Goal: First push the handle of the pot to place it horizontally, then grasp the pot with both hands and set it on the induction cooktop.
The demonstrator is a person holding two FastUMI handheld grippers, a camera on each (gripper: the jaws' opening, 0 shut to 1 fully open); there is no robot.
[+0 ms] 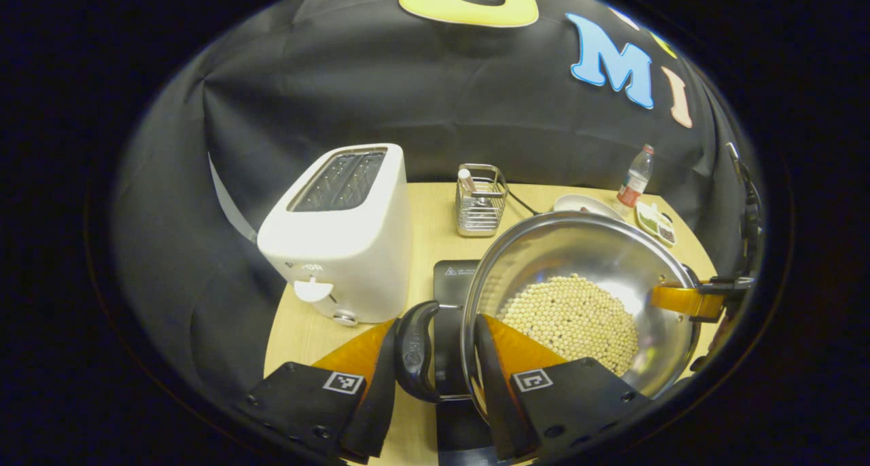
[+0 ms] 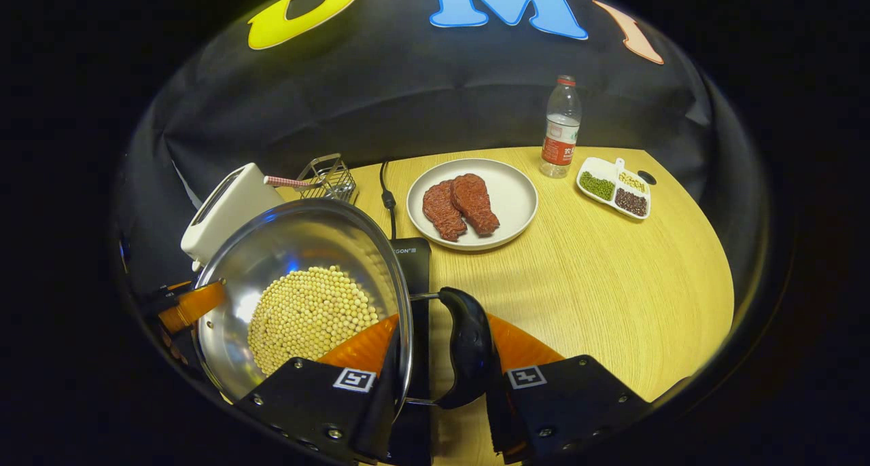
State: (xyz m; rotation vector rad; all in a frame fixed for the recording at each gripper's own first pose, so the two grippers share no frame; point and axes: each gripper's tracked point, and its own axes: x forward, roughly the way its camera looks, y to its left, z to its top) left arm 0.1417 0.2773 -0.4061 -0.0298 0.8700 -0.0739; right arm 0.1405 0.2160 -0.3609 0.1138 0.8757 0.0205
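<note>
Both grippers, left [image 1: 435, 357] and right [image 2: 442, 364], are clamping the shiny steel pot [image 1: 578, 276] of pale beans by its black side handles, above the black induction cooktop [image 2: 413, 255]; uneven lifting is likely risking a tilt and spilled beans, crowding the pale wooden table [image 2: 598, 282] beside the white toaster [image 1: 340, 235]

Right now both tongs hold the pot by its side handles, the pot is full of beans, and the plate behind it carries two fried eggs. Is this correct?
Not quite. The plate carries two pieces of red meat, not eggs, as the right gripper view shows. The rest stands: the left tongs and right tongs hold the pot of beans by its handles.
</note>
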